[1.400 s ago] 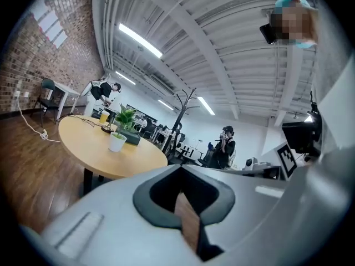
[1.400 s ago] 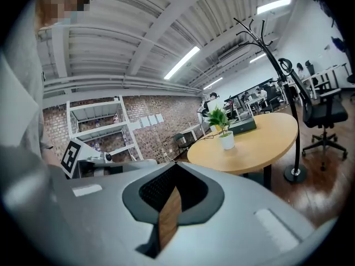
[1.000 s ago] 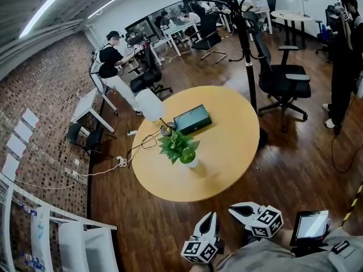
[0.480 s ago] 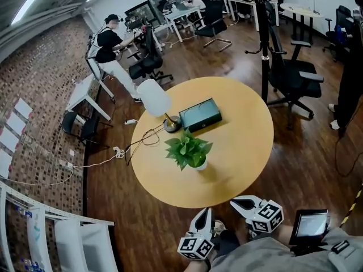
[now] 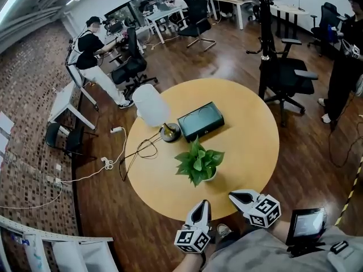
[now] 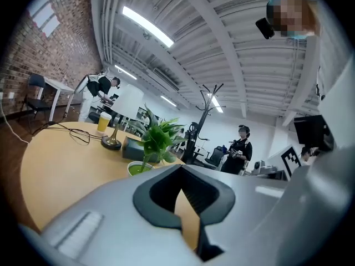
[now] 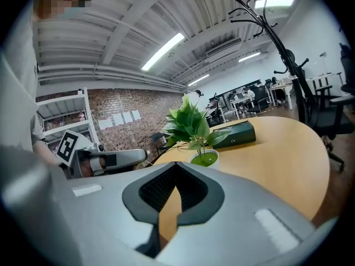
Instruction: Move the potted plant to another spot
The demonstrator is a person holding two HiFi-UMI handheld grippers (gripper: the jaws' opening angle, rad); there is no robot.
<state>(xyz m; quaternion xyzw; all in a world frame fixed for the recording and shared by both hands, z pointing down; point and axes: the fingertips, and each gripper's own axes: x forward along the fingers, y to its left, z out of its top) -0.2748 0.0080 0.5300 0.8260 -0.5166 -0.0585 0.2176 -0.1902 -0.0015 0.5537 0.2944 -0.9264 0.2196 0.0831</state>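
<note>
Plant on the round table (image 5: 249,152), both tools closed and empty at its near edge.
The table carries a lamp (image 5: 151,105), a dark box (image 5: 201,120) and the plant (image 5: 199,162), which stands in front of the box, towards the person. The left hand-held gripper (image 5: 202,207) and the right hand-held gripper (image 5: 233,196) hang over the near rim, apart from the plant, each with its jaws pressed together and nothing between them.

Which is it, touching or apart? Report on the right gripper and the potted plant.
Apart. The head view shows bare tabletop between the right gripper and the potted plant; the right gripper view shows the plant beyond its shut jaws.
</note>
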